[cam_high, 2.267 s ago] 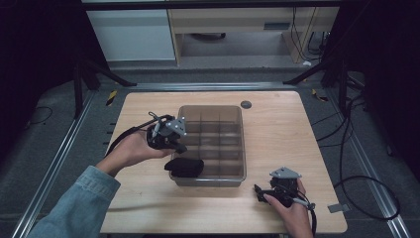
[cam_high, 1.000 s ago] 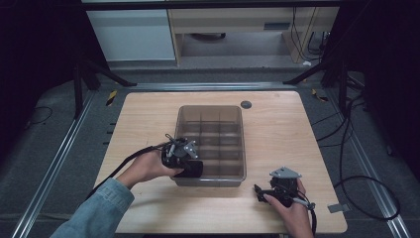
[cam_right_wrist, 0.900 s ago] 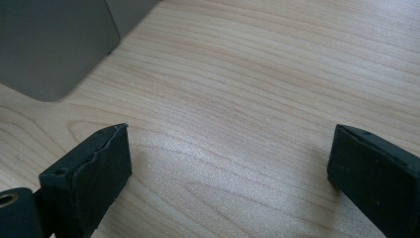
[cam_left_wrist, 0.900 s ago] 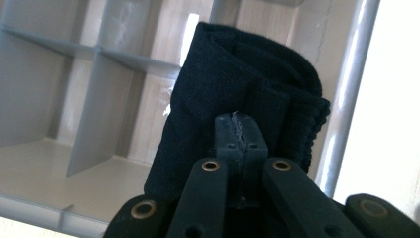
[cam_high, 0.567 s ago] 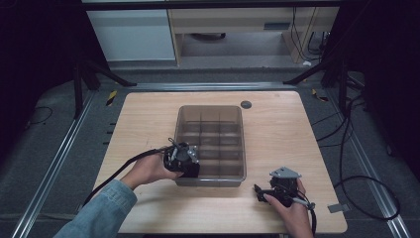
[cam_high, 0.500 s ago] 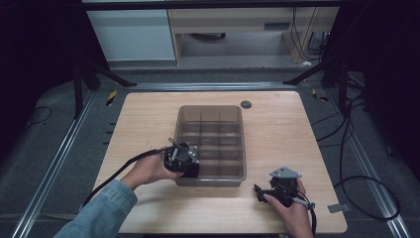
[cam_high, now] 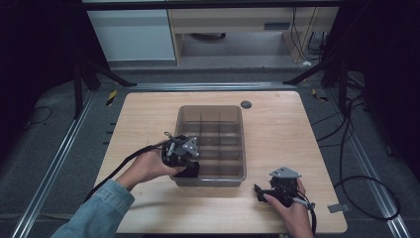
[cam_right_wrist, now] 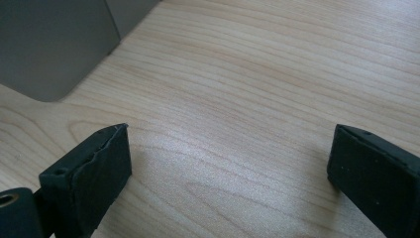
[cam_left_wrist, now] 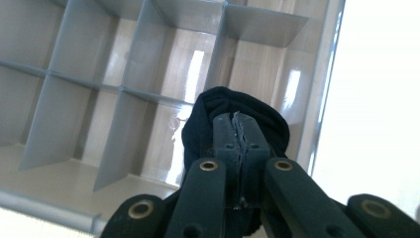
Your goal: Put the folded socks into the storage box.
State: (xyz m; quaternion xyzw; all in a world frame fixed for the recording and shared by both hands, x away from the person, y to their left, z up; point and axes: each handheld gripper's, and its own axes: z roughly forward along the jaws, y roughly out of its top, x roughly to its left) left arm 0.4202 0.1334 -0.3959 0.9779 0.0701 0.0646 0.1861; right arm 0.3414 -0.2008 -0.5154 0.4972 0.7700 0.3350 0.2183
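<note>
pinching dark cloth, left hand-held gripper over divided bin.

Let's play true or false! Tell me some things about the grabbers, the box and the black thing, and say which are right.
1. The left gripper is shut on a dark cloth. True.
2. The cloth is over the far end of the box. False: it is at the near left corner.
3. The right gripper is open. True.
4. The right gripper holds a cloth too. False: between its jaws there is bare table.
5. The box has dividers inside. True.
</note>
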